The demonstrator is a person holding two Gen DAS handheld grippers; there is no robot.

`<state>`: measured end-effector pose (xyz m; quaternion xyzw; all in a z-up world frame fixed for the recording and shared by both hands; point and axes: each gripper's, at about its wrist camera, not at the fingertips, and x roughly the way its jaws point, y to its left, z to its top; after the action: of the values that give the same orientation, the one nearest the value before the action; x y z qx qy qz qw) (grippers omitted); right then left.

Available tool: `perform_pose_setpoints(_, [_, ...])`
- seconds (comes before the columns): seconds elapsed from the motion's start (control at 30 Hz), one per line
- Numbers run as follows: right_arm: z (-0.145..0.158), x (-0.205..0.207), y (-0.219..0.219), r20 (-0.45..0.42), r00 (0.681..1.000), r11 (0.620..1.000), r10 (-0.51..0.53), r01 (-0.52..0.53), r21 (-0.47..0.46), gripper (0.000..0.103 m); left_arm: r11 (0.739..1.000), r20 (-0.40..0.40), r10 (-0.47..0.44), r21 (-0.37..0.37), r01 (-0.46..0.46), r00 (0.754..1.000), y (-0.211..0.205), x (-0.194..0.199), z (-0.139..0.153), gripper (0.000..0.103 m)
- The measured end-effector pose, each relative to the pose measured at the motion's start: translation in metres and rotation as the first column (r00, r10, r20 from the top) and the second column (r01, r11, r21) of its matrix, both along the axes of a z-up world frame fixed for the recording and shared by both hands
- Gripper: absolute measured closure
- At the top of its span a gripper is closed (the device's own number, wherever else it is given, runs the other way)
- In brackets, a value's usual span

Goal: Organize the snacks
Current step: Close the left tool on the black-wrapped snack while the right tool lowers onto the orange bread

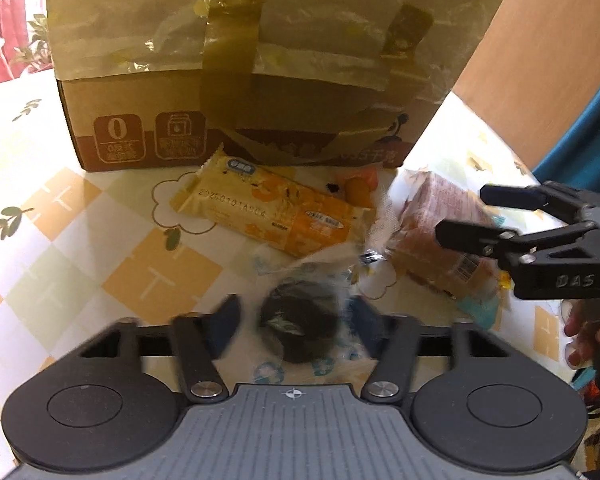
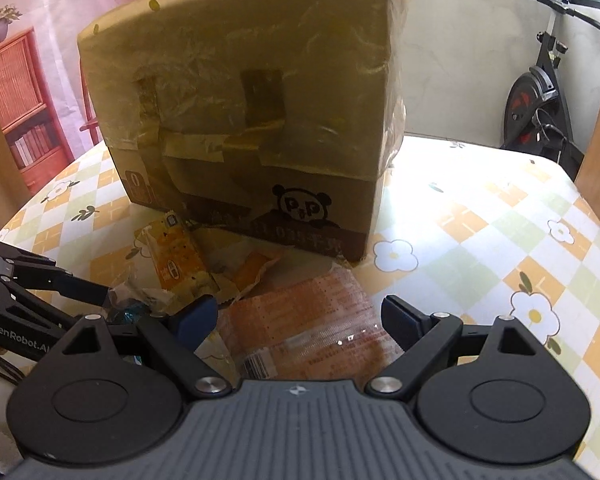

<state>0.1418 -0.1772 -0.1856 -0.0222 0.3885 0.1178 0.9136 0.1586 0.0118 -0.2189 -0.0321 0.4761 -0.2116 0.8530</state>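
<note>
A dark round snack (image 1: 300, 328) in a clear wrapper lies between the fingers of my left gripper (image 1: 296, 318). The pads stand a little apart from it, blurred. My right gripper (image 2: 298, 316) is open wide, low over a red-orange clear-wrapped packet (image 2: 312, 320), which lies between its fingers. From the left wrist view the right gripper (image 1: 462, 214) hovers over that packet (image 1: 424, 208). A yellow-orange snack bar (image 1: 268, 208) and a small orange piece (image 1: 358, 190) lie before the taped cardboard box (image 1: 140, 120). My left gripper (image 2: 100, 300) shows at the right view's left edge.
The tall box (image 2: 240, 100) stands just behind the snacks on a checked floral tablecloth (image 2: 480, 220). A hand (image 1: 580, 336) grips the right tool. A wooden panel (image 1: 540, 60) rises to the right; an exercise bike (image 2: 540, 92) and a red shelf (image 2: 20, 100) stand beyond the table.
</note>
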Motion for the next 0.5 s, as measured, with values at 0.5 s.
perform_pose_setpoints(0.5, [-0.008,0.002,0.009,0.006,0.997,0.992,0.074,-0.073,-0.105,0.012,0.989,-0.01,0.146,-0.028,-0.147,0.989,0.033,0.006,0.0,0.058])
